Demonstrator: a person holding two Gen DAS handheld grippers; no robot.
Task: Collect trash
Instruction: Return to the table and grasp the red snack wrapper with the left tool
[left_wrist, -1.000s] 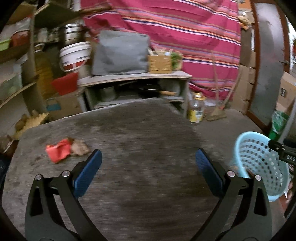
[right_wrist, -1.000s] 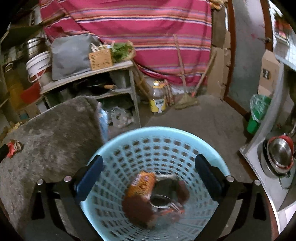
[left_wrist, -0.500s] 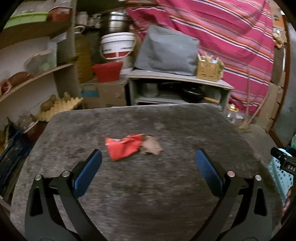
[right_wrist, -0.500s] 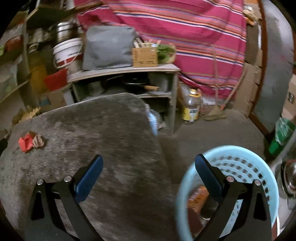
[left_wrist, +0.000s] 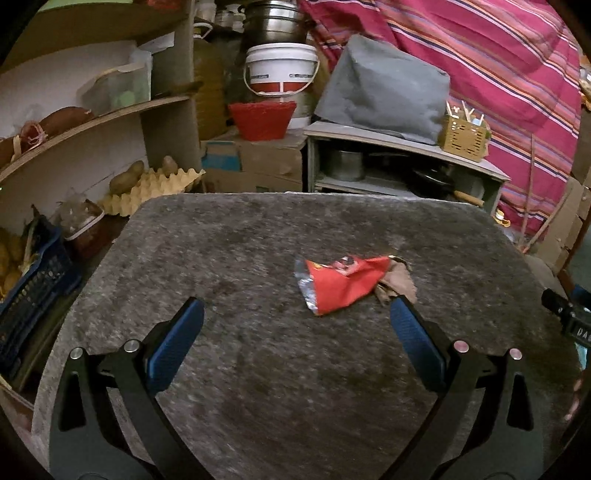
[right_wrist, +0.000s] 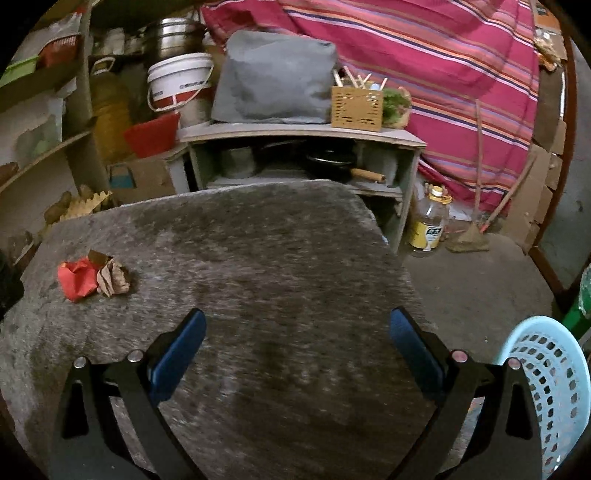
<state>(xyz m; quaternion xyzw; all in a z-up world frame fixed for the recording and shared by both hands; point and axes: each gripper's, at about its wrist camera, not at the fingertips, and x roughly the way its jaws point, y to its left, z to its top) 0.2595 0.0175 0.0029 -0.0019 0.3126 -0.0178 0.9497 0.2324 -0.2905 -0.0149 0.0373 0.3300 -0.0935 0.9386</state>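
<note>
Both grippers empty, fingers spread wide: left gripper (left_wrist: 295, 325), right gripper (right_wrist: 297, 332). Red wrapper (left_wrist: 341, 286) touching brown paper wad (left_wrist: 399, 284) mid-table (left_wrist: 221, 240): pinch risks taking one, knocking other away.

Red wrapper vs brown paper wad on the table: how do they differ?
Colour: the red wrapper is bright red with a silvery inner edge; the brown paper wad is dull tan.
Shape: the wrapper lies fairly flat and creased; the wad is balled up.
Size: the wrapper covers more of the table than the wad.
Both lie side by side, touching, on the table, ahead of the open left gripper, ungrasped.
</note>
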